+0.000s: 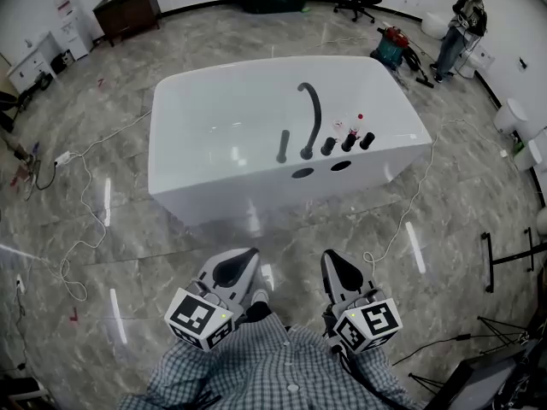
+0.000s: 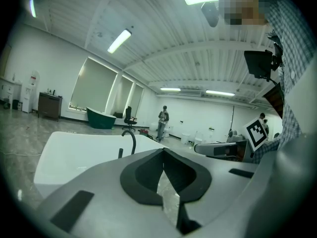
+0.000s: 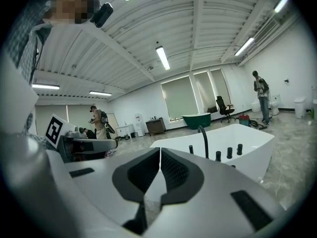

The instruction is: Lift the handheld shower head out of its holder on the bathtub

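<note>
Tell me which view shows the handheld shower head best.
The head view: the handheld shower head stands in full on the bathtub rim, left of the spout. Both gripper views show it only small and distant.

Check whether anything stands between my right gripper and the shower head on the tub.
Nothing visible does. Only bare floor lies between the right gripper, shut and empty, and the bathtub. The shower head stands upright on the near rim, left of the curved spout. A cable lies on the floor to the right.
</note>
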`<state>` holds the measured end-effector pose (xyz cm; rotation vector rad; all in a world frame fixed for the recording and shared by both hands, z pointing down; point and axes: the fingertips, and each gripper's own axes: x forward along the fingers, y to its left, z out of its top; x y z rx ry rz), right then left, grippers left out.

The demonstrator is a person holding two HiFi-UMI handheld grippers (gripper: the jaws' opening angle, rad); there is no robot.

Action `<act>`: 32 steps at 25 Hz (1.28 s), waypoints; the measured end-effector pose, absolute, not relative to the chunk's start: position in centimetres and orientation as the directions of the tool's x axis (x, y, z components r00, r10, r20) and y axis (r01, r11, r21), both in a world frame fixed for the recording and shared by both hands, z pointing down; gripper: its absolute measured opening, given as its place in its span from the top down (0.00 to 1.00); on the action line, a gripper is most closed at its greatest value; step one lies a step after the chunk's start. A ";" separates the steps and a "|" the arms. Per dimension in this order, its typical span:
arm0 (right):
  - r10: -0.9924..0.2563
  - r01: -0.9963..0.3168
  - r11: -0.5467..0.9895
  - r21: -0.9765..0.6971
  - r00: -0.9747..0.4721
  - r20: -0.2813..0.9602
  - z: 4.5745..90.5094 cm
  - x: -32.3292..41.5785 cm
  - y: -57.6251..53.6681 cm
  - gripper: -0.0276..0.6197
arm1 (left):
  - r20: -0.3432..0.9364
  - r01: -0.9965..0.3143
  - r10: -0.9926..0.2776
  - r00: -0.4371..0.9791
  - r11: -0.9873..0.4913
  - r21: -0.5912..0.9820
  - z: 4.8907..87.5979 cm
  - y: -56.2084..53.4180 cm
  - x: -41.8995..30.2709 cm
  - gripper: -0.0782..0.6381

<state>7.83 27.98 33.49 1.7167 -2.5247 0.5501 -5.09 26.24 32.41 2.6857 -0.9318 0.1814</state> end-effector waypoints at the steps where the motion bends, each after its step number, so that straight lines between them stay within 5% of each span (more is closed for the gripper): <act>1: -0.894 -0.908 0.323 -0.267 -0.386 0.229 33.4 7.5 27.3 0.93 | 0.212 -0.621 -0.584 0.783 -0.748 0.235 32.4 25.6 -5.3 0.88; 32: -0.878 -0.905 0.323 -0.278 -0.396 0.270 34.9 5.8 14.3 0.93 | 0.228 -0.668 -0.628 0.744 -0.699 0.255 33.6 14.5 -9.0 0.88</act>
